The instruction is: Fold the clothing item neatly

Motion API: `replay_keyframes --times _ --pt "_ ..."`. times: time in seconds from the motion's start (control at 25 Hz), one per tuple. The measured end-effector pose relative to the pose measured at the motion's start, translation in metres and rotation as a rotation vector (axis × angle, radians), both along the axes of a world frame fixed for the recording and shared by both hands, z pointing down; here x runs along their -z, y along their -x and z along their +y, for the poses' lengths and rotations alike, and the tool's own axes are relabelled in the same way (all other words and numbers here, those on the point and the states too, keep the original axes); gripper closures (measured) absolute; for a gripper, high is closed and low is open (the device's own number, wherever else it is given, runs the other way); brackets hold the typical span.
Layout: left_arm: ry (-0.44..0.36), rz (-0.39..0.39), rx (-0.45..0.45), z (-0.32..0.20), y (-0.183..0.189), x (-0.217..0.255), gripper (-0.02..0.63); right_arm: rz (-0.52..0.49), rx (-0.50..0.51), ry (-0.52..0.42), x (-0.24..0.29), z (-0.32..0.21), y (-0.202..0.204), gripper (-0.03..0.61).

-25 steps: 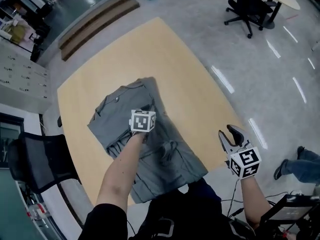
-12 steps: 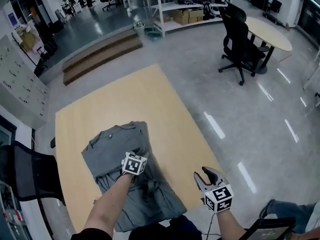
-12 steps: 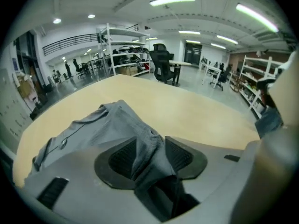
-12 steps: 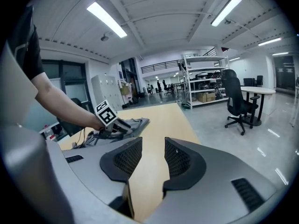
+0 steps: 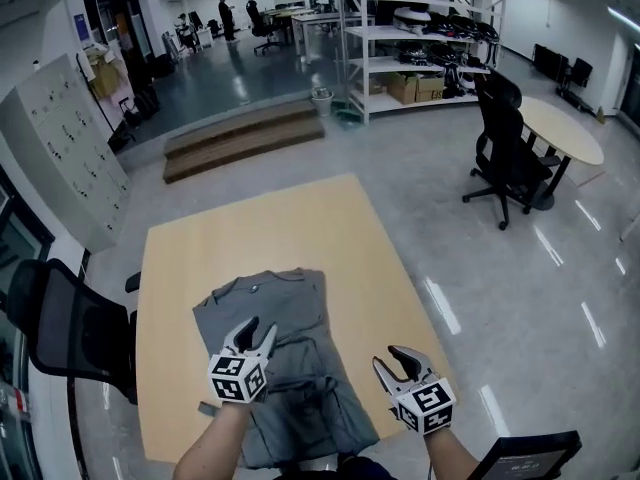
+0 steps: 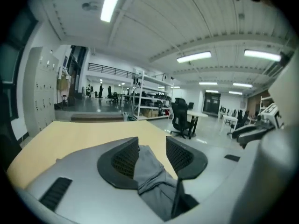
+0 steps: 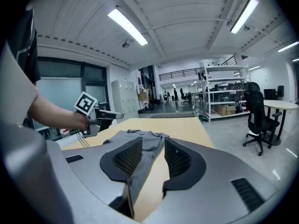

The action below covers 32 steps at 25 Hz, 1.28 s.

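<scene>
As the left gripper [image 5: 256, 331] opens, empty, over the shirt [image 5: 292, 303] on the table [image 5: 280, 228], the right gripper [image 5: 391, 360] hangs unclenched beside the shirt.

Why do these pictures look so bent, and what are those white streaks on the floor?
Head view: a wide lens skews the light wooden table; white glare streaks the glossy grey floor. Left gripper view and right gripper view: fisheye bulge, dark corners.
</scene>
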<state>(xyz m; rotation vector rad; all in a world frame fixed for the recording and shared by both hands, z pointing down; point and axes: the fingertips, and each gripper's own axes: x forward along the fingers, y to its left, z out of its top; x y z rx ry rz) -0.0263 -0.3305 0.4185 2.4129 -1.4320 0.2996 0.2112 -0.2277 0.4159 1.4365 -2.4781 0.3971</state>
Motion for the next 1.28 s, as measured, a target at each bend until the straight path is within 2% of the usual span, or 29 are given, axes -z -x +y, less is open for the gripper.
replay_keyframes --times 0.04,0.08,0.2,0.28,0.36,0.44,0.52,0.68,0.84,1.0,1.08,1.12,1.16,1.2,1.28 --pt "-0.033 0.044 0.034 0.012 0.014 0.014 0.464 -0.005 0.010 -0.009 0.005 0.002 0.008 0.428" --pt "-0.062 0.082 0.067 0.025 0.027 0.025 0.544 -0.010 0.021 -0.015 0.008 0.005 0.017 0.428" --pt "-0.126 0.118 0.107 0.074 0.066 0.042 0.607 -0.020 0.052 -0.024 0.011 0.023 0.043 0.429" --pt "-0.174 0.102 0.101 0.106 0.089 0.049 0.614 -0.026 0.066 -0.042 0.015 0.036 0.059 0.454" --pt "-0.230 0.116 0.084 0.135 0.113 0.064 0.614 -0.035 0.074 -0.080 0.029 0.048 0.075 0.536" --pt "-0.287 0.150 0.069 0.164 0.137 0.084 0.614 -0.035 0.085 -0.118 0.047 0.059 0.093 0.557" --pt "-0.303 0.159 0.071 0.194 0.159 0.091 0.614 -0.041 0.086 -0.108 0.053 0.076 0.105 0.569" --pt "-0.229 0.150 0.088 0.251 0.193 0.061 0.614 -0.102 0.058 -0.024 0.045 0.124 0.115 0.571" --pt "-0.165 0.155 0.096 0.294 0.218 0.021 0.614 -0.128 0.051 0.009 0.036 0.152 0.107 0.569" --pt "-0.092 0.148 0.079 0.328 0.217 -0.026 0.612 -0.087 0.108 0.056 0.005 0.175 0.083 0.563" --pt "-0.033 0.139 0.072 0.343 0.213 -0.055 0.608 -0.086 0.140 0.112 -0.021 0.189 0.067 0.516" --pt "0.002 0.126 0.065 0.352 0.209 -0.071 0.588 -0.092 0.163 0.150 -0.037 0.198 0.061 0.470" --pt "0.038 0.109 0.054 0.362 0.205 -0.087 0.536 -0.097 0.188 0.189 -0.054 0.207 0.055 0.447" --pt "0.077 0.091 0.042 0.372 0.199 -0.105 0.479 -0.099 0.213 0.228 -0.072 0.217 0.049 0.439" --pt "0.163 0.064 0.027 0.388 0.188 -0.146 0.430 -0.100 0.256 0.311 -0.115 0.233 0.037 0.422"
